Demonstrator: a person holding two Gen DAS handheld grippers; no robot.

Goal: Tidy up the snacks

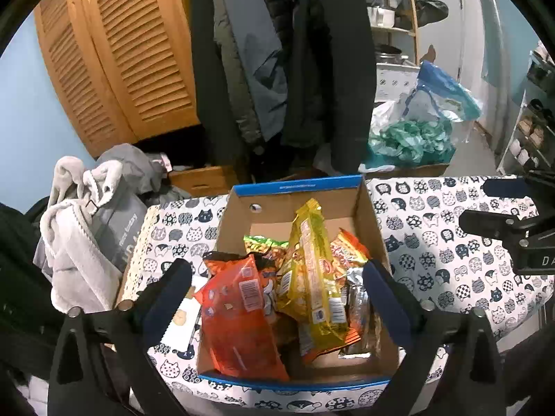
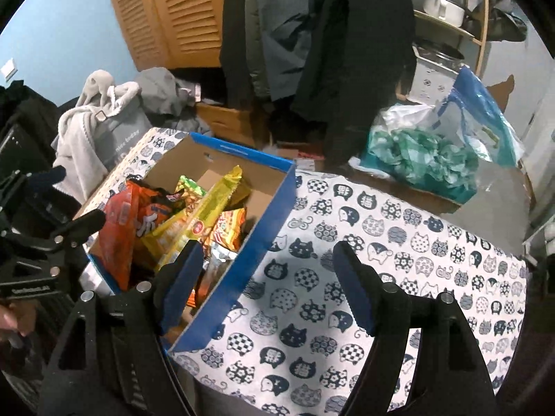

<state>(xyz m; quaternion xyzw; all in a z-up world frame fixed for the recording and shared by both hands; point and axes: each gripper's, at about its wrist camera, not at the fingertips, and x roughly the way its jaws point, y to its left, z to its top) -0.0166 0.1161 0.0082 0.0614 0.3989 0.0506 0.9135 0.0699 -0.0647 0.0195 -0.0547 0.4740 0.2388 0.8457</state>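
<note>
A cardboard box with blue outer walls stands on the cat-print tablecloth. Inside lie several snack packets: an orange one, a long yellow one leaning upright, a green one and a silver one. My left gripper hangs open above the box's near end, its fingers standing either side of the packets and touching none. My right gripper is open and empty, its left finger over the box's right wall and the other over the cloth. The orange packet and the yellow packet also show in the right wrist view.
Grey clothes and a bag are piled left of the table. Dark coats hang behind it beside a louvred wooden door. A box of teal and blue plastic bags sits at the back right, with a shelf of pots beyond.
</note>
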